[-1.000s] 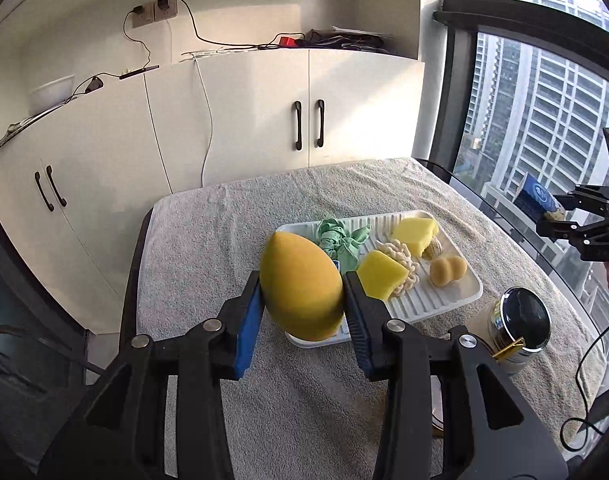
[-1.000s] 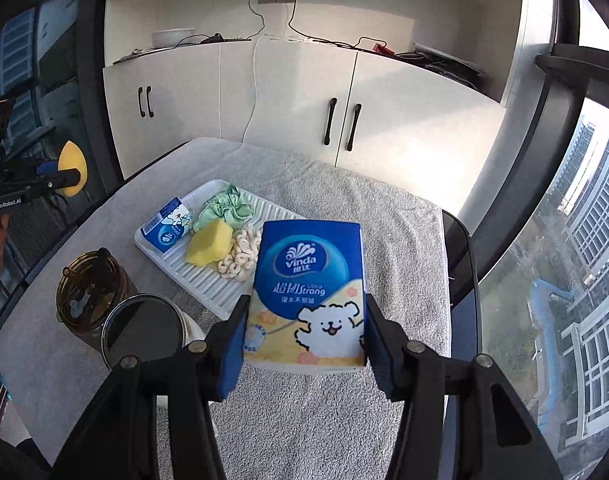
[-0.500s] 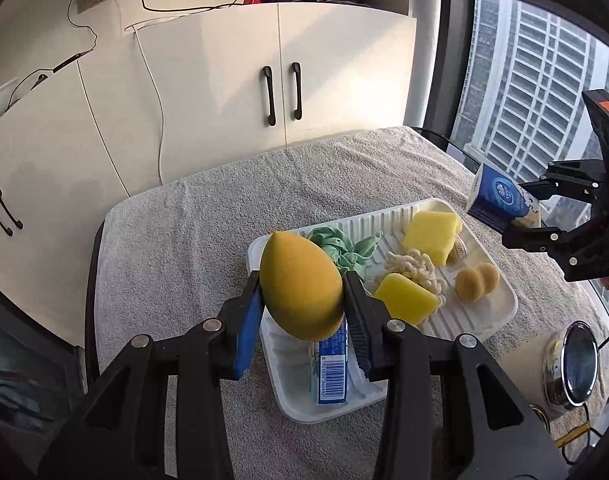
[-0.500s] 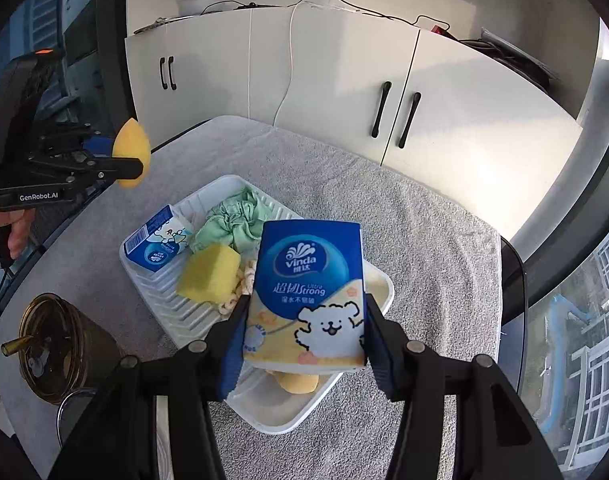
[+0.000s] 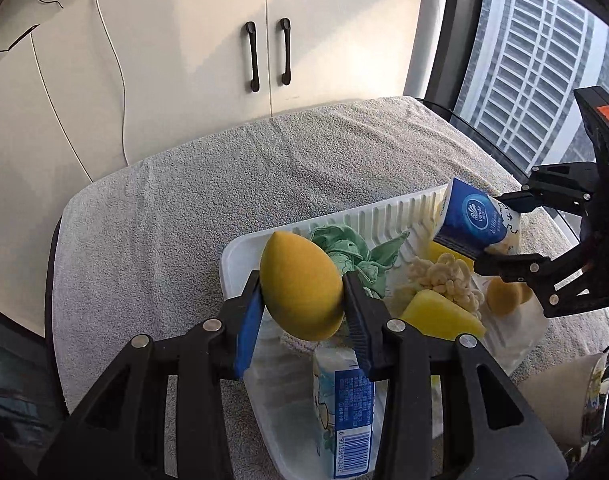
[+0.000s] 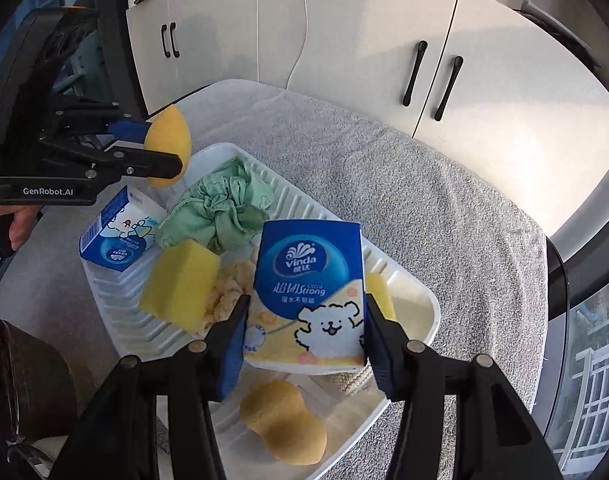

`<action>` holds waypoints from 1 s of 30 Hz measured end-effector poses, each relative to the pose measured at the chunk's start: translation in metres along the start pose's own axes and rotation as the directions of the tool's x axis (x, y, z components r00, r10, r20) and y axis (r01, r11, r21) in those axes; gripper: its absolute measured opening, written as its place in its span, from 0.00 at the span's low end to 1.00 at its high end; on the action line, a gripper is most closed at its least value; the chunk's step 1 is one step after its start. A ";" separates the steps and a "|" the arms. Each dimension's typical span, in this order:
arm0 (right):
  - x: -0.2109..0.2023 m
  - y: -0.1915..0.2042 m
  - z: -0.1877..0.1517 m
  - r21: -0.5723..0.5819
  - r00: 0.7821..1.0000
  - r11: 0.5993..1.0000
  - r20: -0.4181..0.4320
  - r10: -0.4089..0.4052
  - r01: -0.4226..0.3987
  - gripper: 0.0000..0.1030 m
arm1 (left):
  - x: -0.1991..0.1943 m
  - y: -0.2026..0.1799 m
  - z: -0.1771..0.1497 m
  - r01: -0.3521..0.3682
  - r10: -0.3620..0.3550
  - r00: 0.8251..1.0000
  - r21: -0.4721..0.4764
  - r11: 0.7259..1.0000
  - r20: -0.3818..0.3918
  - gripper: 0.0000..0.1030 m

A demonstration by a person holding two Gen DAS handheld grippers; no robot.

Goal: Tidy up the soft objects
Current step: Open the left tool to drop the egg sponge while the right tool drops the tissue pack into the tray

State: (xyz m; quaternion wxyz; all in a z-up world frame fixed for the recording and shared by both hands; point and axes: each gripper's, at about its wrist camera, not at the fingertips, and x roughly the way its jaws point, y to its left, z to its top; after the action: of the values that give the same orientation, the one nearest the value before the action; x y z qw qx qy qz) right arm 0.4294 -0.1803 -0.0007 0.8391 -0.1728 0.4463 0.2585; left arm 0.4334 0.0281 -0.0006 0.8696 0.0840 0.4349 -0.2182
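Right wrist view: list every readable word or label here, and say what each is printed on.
"GenRobot.AI": side of the left hand-held gripper.
"Vinda" and "Strong": tissue pack held in the right hand-held gripper.
Chinese lettering on that pack: not read here.
Print on the second tissue pack in the tray: upside down, too small.

We see a ridged tray (image 6: 116, 312) lying on a towel-covered bench (image 6: 424, 208), with cabinets (image 6: 344, 40) behind it. In the tray, a scrunched cloth (image 6: 220, 204) sits toward the cabinet side, a tissue pack (image 6: 120, 236) lies at its left, a sponge block (image 6: 180, 284) in front of it, and a peanut-shaped sponge (image 6: 284, 428) nearest us. Above the tray's left end, an egg-shaped sponge (image 6: 170, 136) hangs between the left gripper (image 6: 160, 148) jaws. Over the middle, a second tissue pack (image 6: 308, 292) sits upright between the right gripper (image 6: 304, 344) jaws. A dark jar (image 6: 28, 380) stands left of the tray.
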 end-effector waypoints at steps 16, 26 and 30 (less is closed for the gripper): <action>0.030 0.003 0.007 -0.021 0.999 1.000 -0.031 0.009 -0.010 0.54 | 0.030 0.013 -0.011 0.034 -0.040 0.995 -0.067 0.997 -0.092 0.39; 0.028 0.006 0.007 -0.028 0.999 1.000 -0.031 0.005 -0.006 0.60 | 0.029 0.008 -0.010 0.007 -0.013 0.996 -0.060 0.998 -0.085 0.74; 0.022 0.010 0.006 -0.027 1.000 1.000 -0.021 -0.002 0.002 0.71 | 0.023 0.010 -0.011 0.012 -0.016 0.998 -0.072 0.997 -0.063 0.99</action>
State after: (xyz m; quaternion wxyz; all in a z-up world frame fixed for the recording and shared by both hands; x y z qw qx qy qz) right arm 0.4378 -0.1627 -0.0160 0.8323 -0.1874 0.4512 0.2619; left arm 0.4420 0.0336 -0.0255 0.8562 0.0568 0.4706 -0.2057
